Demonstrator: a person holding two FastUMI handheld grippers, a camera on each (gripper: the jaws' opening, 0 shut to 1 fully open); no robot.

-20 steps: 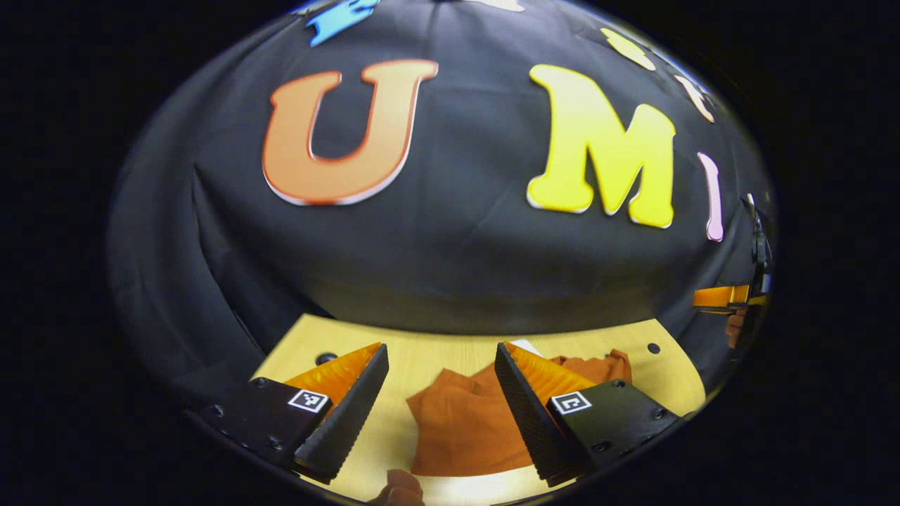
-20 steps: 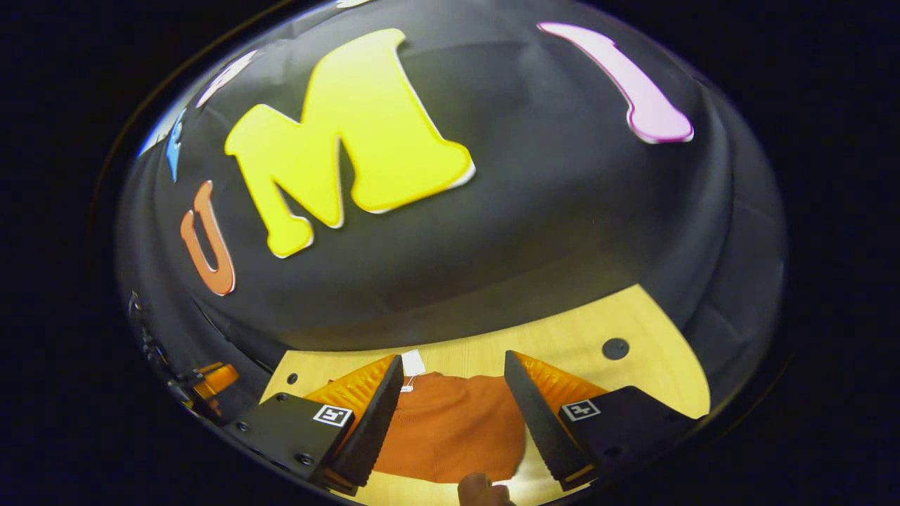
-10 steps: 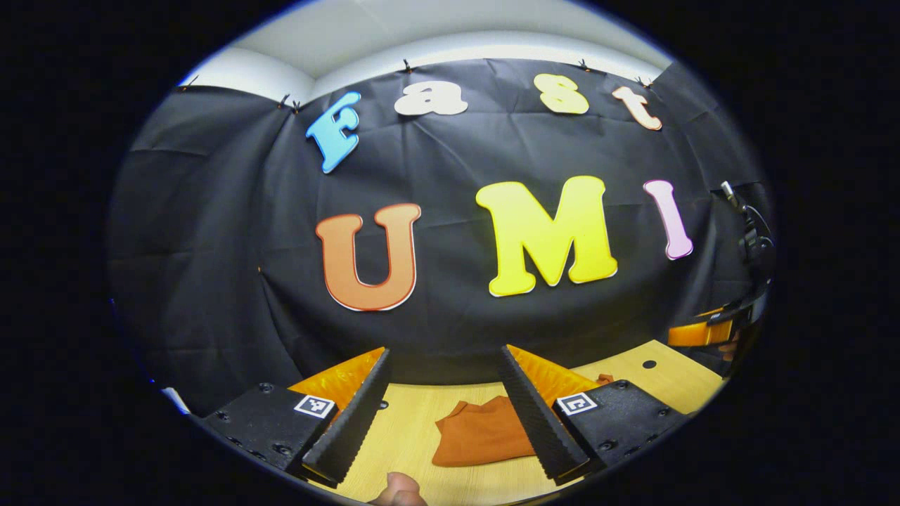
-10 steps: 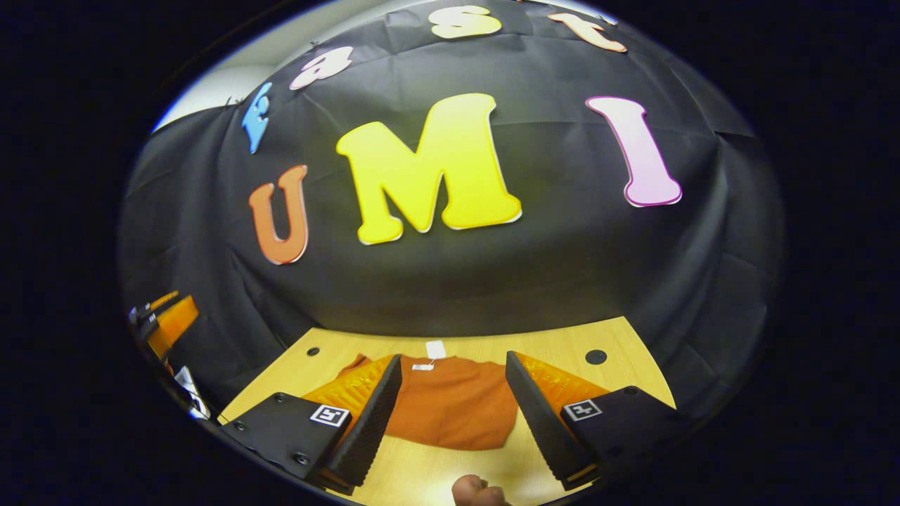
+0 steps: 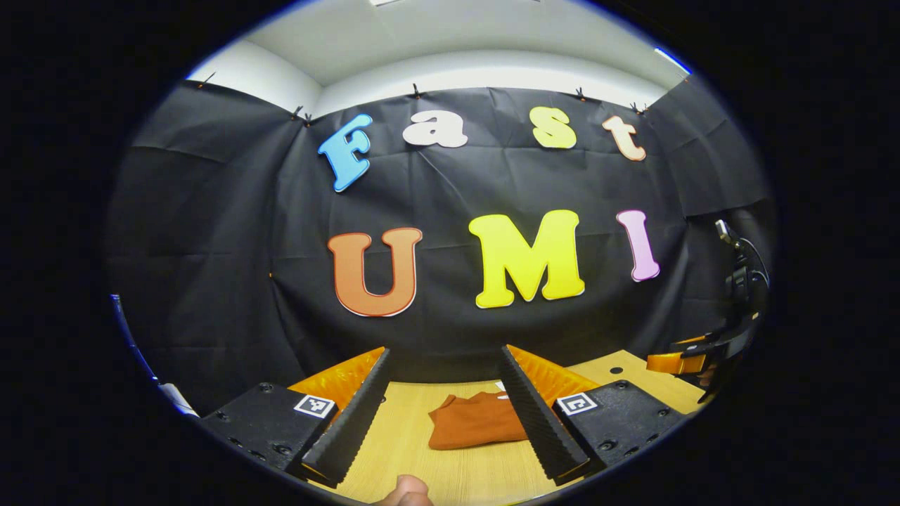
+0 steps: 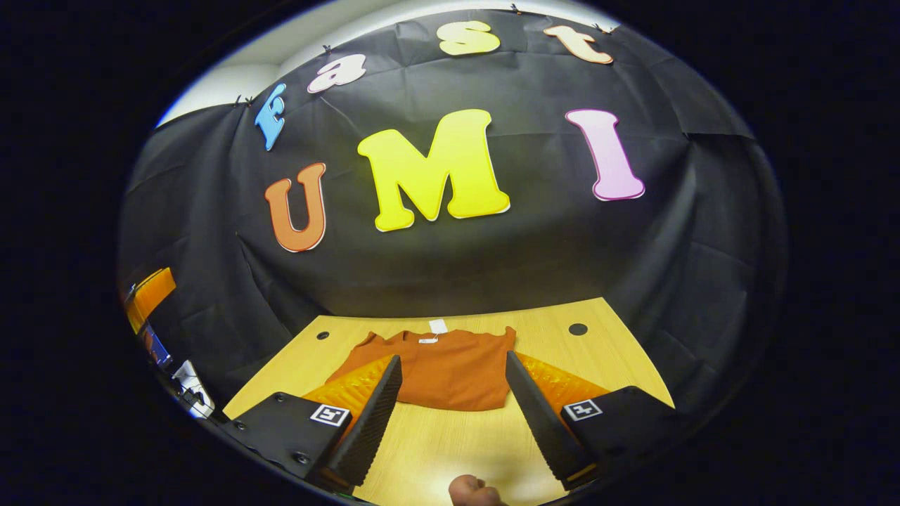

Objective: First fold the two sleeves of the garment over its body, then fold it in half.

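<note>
The rust-orange garment lies folded into a compact rectangle on the wooden table, with a small white tag at its far edge. In the left gripper view the same garment rests flat between the fingers, farther off. My left gripper is open, held above the table and back from the cloth. My right gripper is open too, nothing between its fingers, also raised and short of the garment. In the left gripper view the other gripper appears at the far right edge.
The table has small dark holes near its far corners. The black cloth wall stands right behind the table's far edge. A fingertip of the person shows at the bottom of the right gripper view, and another fingertip in the left gripper view.
Both grippers have pulled back and lifted away from the garment, which now looks smaller and farther off. The cloth lies still, folded. Both stay open.
</note>
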